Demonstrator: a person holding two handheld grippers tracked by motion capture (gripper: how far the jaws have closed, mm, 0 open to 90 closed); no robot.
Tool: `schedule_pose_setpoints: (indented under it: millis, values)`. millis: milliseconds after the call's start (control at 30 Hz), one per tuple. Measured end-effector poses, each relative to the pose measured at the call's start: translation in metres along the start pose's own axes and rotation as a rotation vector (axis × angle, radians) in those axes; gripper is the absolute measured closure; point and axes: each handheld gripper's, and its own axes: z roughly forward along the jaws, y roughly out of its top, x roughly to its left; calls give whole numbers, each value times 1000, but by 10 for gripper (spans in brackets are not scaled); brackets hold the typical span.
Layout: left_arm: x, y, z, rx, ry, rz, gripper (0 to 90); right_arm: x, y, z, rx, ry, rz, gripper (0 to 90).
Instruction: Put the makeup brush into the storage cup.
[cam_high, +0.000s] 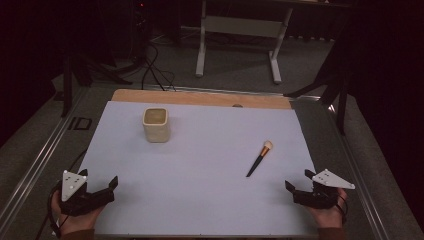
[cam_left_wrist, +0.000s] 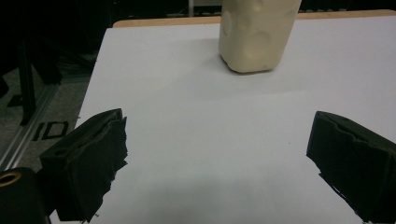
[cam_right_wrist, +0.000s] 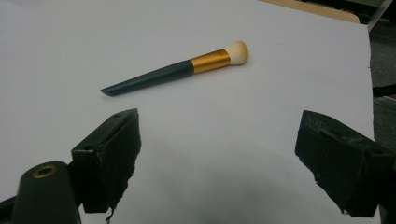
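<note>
A makeup brush (cam_high: 260, 158) is seen lying flat on the white table sheet (cam_high: 200, 190), forward and slightly inward of the right gripper (cam_high: 304, 181), whose jaws are held wide apart and empty. Its long axis is set diagonally, the dark handle tip toward that gripper, the pale bristles away. The left gripper (cam_high: 97, 181), likewise spread and empty, is kept well apart from it, nearer the cream cup (cam_high: 156, 124), whose contents cannot be made out.

Black two-jaw left claw (cam_high: 98, 188) and right claw (cam_high: 298, 181), grey dotted triangular plates, trailing black cables, brown sleeves.
</note>
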Motion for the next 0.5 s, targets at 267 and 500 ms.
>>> schedule_pose_setpoints:
  millis: [267,500]
  values:
    - [-1,0,0,4,4,8,50,1,0,1,-1,11,-5,123]
    - [-2,-1,0,13,9,12,50,2,1,4,2,18,-11,117]
